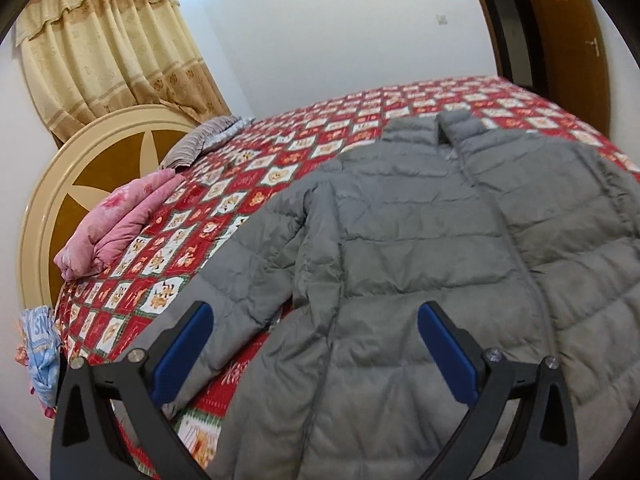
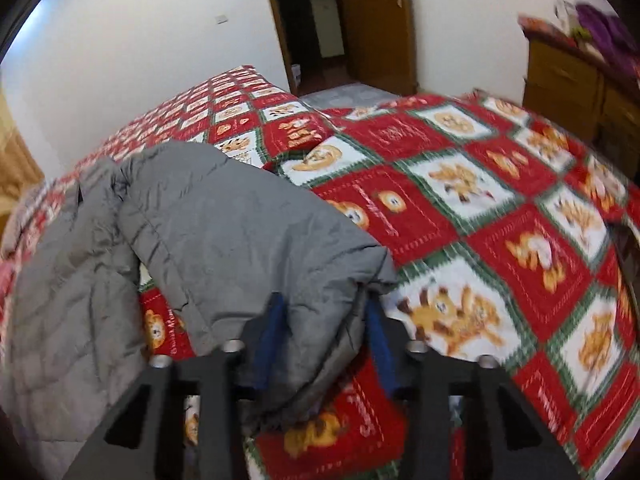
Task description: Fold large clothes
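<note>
left wrist view: your left gripper (image 1: 314, 320) hangs with fingers spread wide over the grey puffer jacket (image 1: 420, 248), gripping nothing. the jacket lies front up, zipped, across the bed's near edge on the red patchwork quilt (image 1: 280, 152), sleeve out toward the pink folded blanket (image 1: 120, 220). your right gripper (image 2: 326, 320) is clamped on the jacket's other sleeve (image 2: 256, 232).

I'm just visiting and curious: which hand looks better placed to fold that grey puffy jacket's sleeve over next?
Probably the right. The right gripper is shut on the grey quilted jacket's sleeve end, while the left gripper hangs open above the jacket, holding nothing.
</note>
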Available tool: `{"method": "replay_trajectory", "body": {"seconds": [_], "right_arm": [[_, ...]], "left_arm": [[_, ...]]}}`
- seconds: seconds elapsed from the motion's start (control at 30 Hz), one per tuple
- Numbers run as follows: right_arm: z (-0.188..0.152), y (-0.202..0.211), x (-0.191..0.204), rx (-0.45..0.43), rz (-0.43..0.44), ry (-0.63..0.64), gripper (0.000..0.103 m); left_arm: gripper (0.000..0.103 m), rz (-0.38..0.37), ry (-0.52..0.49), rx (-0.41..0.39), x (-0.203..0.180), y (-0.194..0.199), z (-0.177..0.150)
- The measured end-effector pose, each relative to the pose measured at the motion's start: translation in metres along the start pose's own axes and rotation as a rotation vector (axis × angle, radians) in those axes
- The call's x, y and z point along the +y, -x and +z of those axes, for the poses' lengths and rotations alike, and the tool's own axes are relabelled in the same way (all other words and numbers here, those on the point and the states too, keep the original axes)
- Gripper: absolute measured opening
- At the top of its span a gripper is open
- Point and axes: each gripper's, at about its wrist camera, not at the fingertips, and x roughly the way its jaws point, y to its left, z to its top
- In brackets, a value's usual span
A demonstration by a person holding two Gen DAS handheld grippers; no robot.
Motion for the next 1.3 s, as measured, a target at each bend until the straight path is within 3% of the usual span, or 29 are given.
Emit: {"method": "replay_trajectory", "body": {"seconds": [0.13,0.4,0.53,0.77,1.03,1.3], "right_arm": [[0.016,0.000,-0.007,-0.028,-0.043,0.023,0.013],[0.076,0.012,0.019,-0.130,-0.125,0.146,0.010],[0.101,0.025,0.069,-0.197,-0.100,0.244,0.009],[0.111,0.042,0.166,-0.275,-0.023,0.413,0.009],[0.112,0.049,0.270,-0.308,0.086,0.556,0.009],[0.093,0.026,0.348,-0.286,0.154,0.657,0.009]], "left_arm": [[0.103,0.001,0.008,0.036,0.011,-0.015,0.009],[0.103,0.023,0.088,0.035,0.054,-0.034,0.040],[0.103,0.055,0.096,0.036,0.065,-0.049,0.051],[0.103,0.056,0.124,0.069,0.075,-0.069,0.052],[0.103,0.051,0.138,0.083,0.085,-0.081,0.050],[0.103,0.066,0.159,0.099,0.101,-0.098,0.052]]}}
